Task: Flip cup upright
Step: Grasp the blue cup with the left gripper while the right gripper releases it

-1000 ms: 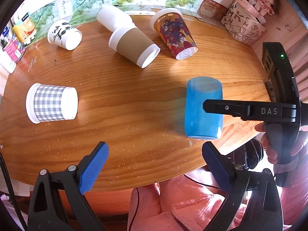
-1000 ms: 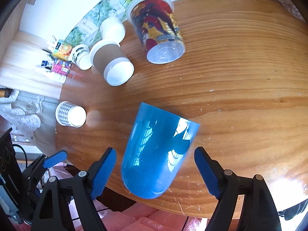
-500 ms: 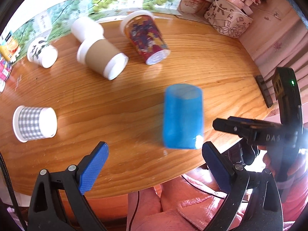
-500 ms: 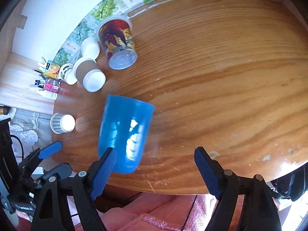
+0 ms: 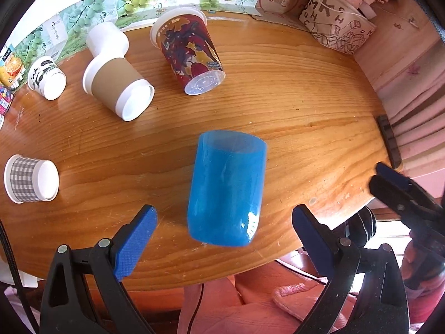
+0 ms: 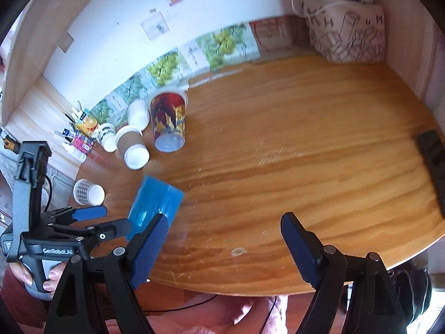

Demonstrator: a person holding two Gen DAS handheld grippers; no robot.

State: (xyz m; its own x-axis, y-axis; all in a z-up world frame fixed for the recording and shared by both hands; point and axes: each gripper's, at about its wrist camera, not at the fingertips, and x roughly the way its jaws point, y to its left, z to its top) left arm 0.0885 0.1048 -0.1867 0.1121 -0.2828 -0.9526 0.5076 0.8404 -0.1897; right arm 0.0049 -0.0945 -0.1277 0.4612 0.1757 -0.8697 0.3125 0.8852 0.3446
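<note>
— On the far left of the table (image 5: 278,105), seen from the left wrist: lying on its side, a checked paper cup (image 5: 30,179), mouth turned left. Behind it, near the wall, a small panda-print cup (image 5: 46,78), also tipped over.

— Next along?

— Brown-sleeved paper cup (image 5: 116,86) on its side, base toward the camera, a plain white cup (image 5: 107,41) touching its far rim. Then a red printed cup (image 5: 189,53), likewise toppled, clear base facing forward.

— And the blue cup (image 5: 226,189)?

— Middle of the table, near the front edge, lying on its side, open mouth pointing away toward the wall, rounded base toward the camera. Touched by neither tool.

— Left tool (image 5: 224,235)?

— Spread wide, blue pads either side of the cup's base but clear of it, gripping nothing.

— Further right?

— Right tool (image 6: 222,246), in its own view also spread wide and holding nothing, over bare wood near the front edge, blue cup (image 6: 154,206) off to its left just behind the left pad. Past that, a dark flat object (image 6: 434,164) at the right edge, and a patterned bag (image 6: 347,33) in the back right corner against the wall.
</note>
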